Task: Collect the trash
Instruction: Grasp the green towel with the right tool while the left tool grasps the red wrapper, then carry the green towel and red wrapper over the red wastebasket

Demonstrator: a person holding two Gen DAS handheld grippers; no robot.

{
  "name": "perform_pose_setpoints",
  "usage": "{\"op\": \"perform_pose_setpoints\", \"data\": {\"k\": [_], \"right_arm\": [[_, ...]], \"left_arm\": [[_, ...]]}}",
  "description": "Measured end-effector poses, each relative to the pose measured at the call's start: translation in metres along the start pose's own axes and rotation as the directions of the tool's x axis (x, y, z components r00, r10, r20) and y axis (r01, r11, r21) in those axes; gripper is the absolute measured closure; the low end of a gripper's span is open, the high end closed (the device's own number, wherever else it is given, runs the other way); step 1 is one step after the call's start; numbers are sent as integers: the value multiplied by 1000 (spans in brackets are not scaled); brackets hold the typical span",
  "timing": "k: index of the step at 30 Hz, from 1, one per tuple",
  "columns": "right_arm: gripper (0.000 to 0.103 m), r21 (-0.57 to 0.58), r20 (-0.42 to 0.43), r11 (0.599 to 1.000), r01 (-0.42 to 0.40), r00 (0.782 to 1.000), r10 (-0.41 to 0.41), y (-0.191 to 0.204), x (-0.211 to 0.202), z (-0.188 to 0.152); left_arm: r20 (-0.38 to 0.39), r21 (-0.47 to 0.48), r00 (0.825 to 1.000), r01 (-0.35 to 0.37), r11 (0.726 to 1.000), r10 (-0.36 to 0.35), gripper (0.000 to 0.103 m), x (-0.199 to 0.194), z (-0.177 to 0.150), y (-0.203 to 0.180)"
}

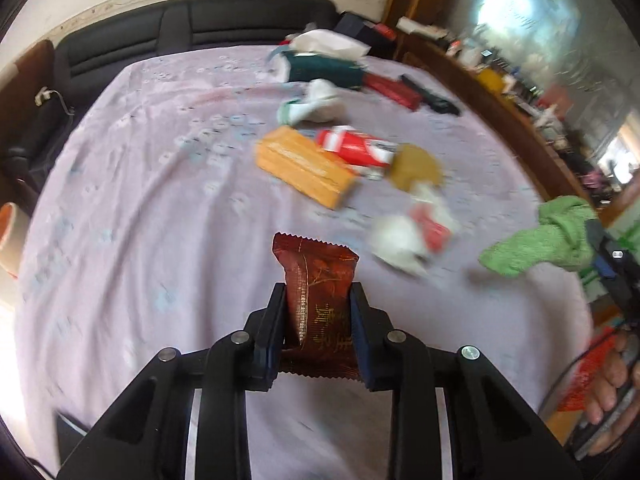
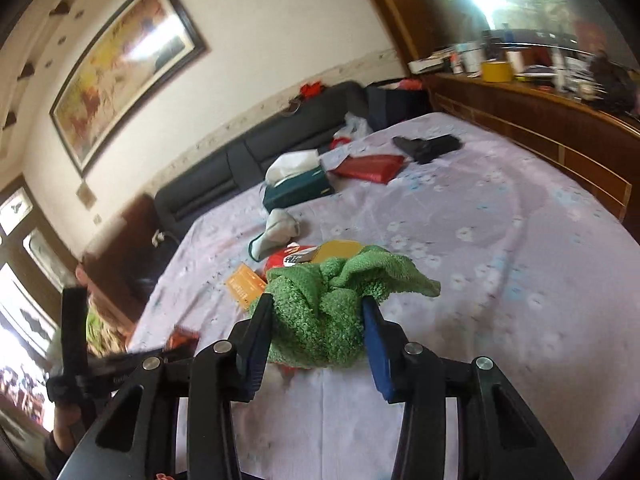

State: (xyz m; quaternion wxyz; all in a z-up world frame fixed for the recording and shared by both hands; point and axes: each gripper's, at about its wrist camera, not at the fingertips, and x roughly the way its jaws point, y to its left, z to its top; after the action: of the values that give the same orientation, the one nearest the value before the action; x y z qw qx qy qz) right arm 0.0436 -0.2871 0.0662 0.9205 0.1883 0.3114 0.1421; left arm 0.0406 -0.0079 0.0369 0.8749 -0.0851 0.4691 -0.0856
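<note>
We see the left tongs (image 1: 319, 296) clamped on a dark red-brown foil snack wrapper with gold print (image 1: 318, 280); the wrapper stands upright between the two pads, its crimped top edge clear above the fingertips, lifted off the lilac floral bedsheet (image 1: 160, 200)

The right tongs (image 2: 316, 308) hold a bunched green terry cloth (image 2: 320, 312); both pads press into its sides and a loose flap droops off to the right of them. No earlier view to compare

Ahead of the left tongs, on the sheet: an orange flat carton (image 1: 306, 166), touching a red and white packet (image 1: 356, 148) just beyond it, with a mustard-yellow round lid or disc (image 1: 416, 166) to the right of that packet. Nearer and right of the left tongs lies a crumpled white and red wrapper (image 1: 412, 236), blurred. Farther off: a white sock with a green cuff (image 1: 316, 104), then a dark teal tissue box (image 1: 324, 72) with white tissue standing out of it, a red flat box (image 1: 394, 90) and a black object (image 1: 434, 100) we cannot identify

At the far right of the left view, a hand (image 1: 608, 392) grips the other handle

Beyond the bed, a black padded headboard (image 1: 200, 20)
</note>
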Motion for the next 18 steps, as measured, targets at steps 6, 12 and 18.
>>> {"op": "perform_pose_setpoints", "data": {"k": [6,12,18], "right_arm": [[57,53,48,999,-7,999,4,-15,-62,-20],[57,42,62,999,11,998,-14,-19,-114,-46],[57,33,91,999,25,995,-28,-22,-162,-68]], "left_arm": [[81,30,994,65,997,-68,75,-42,-37,-50],[150,63,985,73,995,-82,75,-76,-60,-86],[205,90,976,57,994,-75,75,-101,-76,-110]]}}
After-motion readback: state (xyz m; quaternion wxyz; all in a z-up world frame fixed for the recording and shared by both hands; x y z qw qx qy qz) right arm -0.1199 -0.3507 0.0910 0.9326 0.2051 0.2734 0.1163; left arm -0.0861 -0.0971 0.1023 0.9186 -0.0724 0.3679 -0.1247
